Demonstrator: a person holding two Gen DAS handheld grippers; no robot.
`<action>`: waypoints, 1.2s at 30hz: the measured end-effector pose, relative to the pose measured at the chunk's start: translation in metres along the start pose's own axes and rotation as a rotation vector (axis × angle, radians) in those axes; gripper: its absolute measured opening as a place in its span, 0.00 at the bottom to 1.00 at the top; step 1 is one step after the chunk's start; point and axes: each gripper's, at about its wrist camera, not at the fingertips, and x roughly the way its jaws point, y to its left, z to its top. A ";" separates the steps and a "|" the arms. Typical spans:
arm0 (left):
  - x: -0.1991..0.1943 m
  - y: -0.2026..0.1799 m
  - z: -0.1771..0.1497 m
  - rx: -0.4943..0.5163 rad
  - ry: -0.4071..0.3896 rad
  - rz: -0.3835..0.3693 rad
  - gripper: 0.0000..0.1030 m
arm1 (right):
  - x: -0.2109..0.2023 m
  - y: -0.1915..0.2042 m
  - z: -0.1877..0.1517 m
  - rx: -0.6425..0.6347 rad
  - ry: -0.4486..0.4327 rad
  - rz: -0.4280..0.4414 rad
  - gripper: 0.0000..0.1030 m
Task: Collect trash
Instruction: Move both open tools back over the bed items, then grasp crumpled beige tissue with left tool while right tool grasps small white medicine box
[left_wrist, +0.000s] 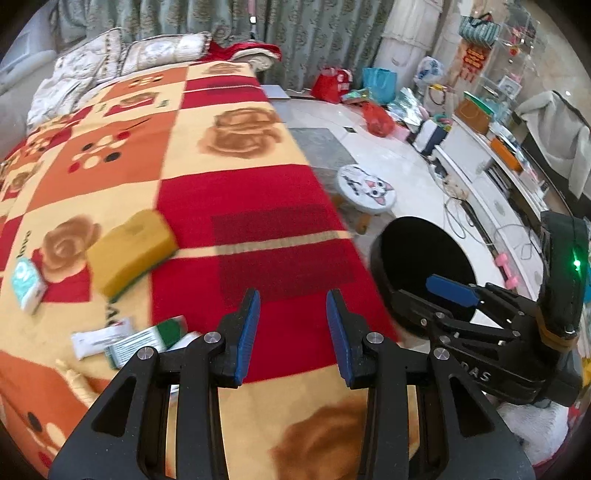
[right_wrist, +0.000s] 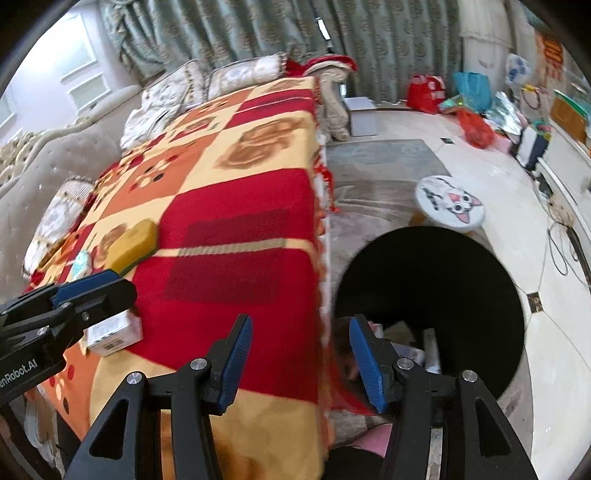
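Hovering over the red-and-yellow patchwork blanket (left_wrist: 236, 206), your left gripper (left_wrist: 293, 332) has its blue pads spread apart with nothing between them. Your right gripper (right_wrist: 301, 363) is likewise spread and empty, and it sits at the blanket's fringed edge, its right finger over the mouth of the black trash bin (right_wrist: 432, 295) that stands on the floor just beside the table. Inside the bin you can make out a few pale boxes and wrappers already lying at the bottom. On the blanket, to the left of your left gripper, trash remains: a yellow sponge (left_wrist: 133, 251) with a green underside, a small teal-and-white packet (left_wrist: 27, 282) near it, and a loose cluster of white and green wrappers (left_wrist: 129, 338) closer to you. From the right wrist view a small white box (right_wrist: 112, 332) lies just under the left gripper's fingers. Beyond the bin stands a round stool with a cat face (left_wrist: 365, 188).
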 end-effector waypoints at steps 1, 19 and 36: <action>-0.002 0.007 -0.002 -0.007 0.000 0.007 0.34 | 0.001 0.007 0.000 -0.012 0.004 0.009 0.62; -0.041 0.175 -0.048 -0.218 0.006 0.207 0.34 | 0.038 0.153 -0.017 -0.279 0.102 0.170 0.71; -0.046 0.208 -0.081 -0.344 0.048 0.143 0.34 | 0.059 0.163 -0.030 -0.490 0.119 -0.088 0.73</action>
